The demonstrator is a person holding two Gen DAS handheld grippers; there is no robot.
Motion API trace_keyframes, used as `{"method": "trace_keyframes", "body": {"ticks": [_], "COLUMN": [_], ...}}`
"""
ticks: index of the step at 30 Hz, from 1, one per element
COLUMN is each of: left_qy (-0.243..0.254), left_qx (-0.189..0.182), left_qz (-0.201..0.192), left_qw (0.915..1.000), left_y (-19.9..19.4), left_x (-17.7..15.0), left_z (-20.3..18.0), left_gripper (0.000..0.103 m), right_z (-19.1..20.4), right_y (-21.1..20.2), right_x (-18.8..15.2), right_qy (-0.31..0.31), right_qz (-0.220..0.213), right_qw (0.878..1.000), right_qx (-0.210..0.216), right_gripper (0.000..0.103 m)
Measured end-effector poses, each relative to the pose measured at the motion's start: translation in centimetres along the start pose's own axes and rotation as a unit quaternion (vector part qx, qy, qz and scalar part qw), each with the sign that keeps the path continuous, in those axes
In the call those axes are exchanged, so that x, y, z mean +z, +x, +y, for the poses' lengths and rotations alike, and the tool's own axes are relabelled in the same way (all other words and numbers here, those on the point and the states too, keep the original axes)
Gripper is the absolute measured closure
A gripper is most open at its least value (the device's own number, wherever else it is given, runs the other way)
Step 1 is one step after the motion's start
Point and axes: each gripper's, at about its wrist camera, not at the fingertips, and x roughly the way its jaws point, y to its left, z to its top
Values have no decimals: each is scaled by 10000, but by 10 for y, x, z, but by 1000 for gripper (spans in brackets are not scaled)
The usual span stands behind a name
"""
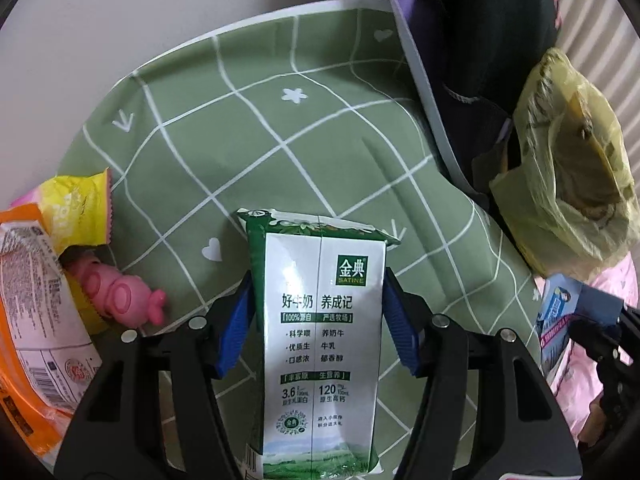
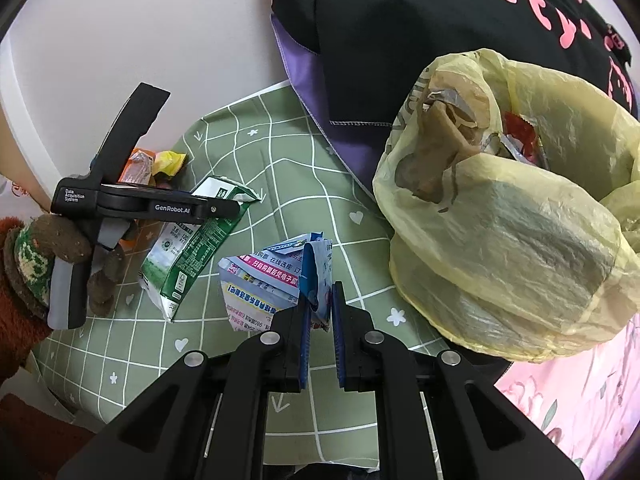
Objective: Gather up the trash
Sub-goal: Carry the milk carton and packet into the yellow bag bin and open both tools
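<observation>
Left gripper (image 1: 318, 316) clamped on milk carton (image 1: 320, 340), blue pads (image 1: 236, 328) pressing both long sides, carton's folded top pointing away from camera. Seen from right wrist view, carton (image 2: 192, 248) tilted, lower end near the green checked cloth (image 2: 280, 184) on the surface, left gripper (image 2: 224, 210) gripping it at upper half.

Right gripper (image 2: 320, 300) closed on crumpled blue-white-pink wrapper (image 2: 272, 280), pads nearly together w/ a fold of wrapper pinched between; wrapper just right of carton, resting on cloth.

Yellow trash bag (image 2: 504, 232) right of carton, past the wrapper, mouth open, brown paper and foil scraps inside; sits at cloth's right edge against black-and-purple cushion (image 2: 400, 40).

Left of carton: orange snack packet (image 1: 28, 300), yellow-pink wrapper (image 1: 76, 208), small pink toy (image 1: 116, 292), all on cloth. Brown gloved hand (image 2: 60, 248) on left gripper's handle. Pink floral bedding (image 2: 580, 400) below bag.
</observation>
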Motion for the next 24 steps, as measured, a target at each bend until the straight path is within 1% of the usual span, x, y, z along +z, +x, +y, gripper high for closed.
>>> {"method": "trace_keyframes", "body": {"ticks": [1, 2, 3, 5, 8, 12, 15, 17, 18, 19, 21, 22, 23, 24], "left_qy": [-99, -225, -248, -158, -1, 228, 355, 400, 413, 426, 488, 520, 577, 608], "left_qx": [-12, -88, -148, -219, -357, -407, -554, -717, -872, -975, -1298, -1398, -1566, -1670], "left_qz": [-12, -92, -187, -539, -960, -1381, -1709, -1979, -2207, -2339, -2726, -2845, -3000, -3070], "left_qw": [9999, 9997, 9994, 9982, 9947, 9893, 9831, 9768, 9706, 9664, 9521, 9470, 9392, 9350], "left_y": [-3, -12, -20, -48, -84, -119, -145, -163, -179, -189, -215, -222, -231, -234], "left_x": [0, 0, 1, 3, 7, 13, 21, 30, 36, 39, 50, 55, 62, 67], "left_z": [2, 4, 4, -2, -14, -34, -52, -66, -73, -78, -93, -103, -114, -123], "left_gripper": [46, 46, 47, 47, 47, 47, 47, 47, 47, 47, 47, 47, 47, 47], "right_z": [-1, -1, -2, -2, -3, -2, -8, -16, -24, -33, -51, -56, -65, -70], "right_y": [-1, -2, -4, -12, -27, -59, -86, -106, -119, -129, -150, -156, -163, -166], "right_x": [1, 2, 2, 6, 14, 28, 36, 45, 50, 55, 61, 65, 66, 67], "right_qy": [-20, -23, -19, -18, -44, -144, -165, -163, -139, -105, -8, 19, 37, 41], "right_qz": [-15, -35, -69, -178, -409, -824, -1093, -1296, -1418, -1497, -1645, -1663, -1660, -1651], "right_qw": [10000, 10000, 10000, 9998, 9991, 9964, 9931, 9894, 9865, 9843, 9792, 9779, 9766, 9758], "right_qx": [-8, -12, -6, -3, -28, -162, -381, -633, -812, -930, -1186, -1264, -1368, -1436], "right_gripper": [93, 93, 93, 93, 93, 93, 92, 92, 92, 92, 92, 92, 92, 92]}}
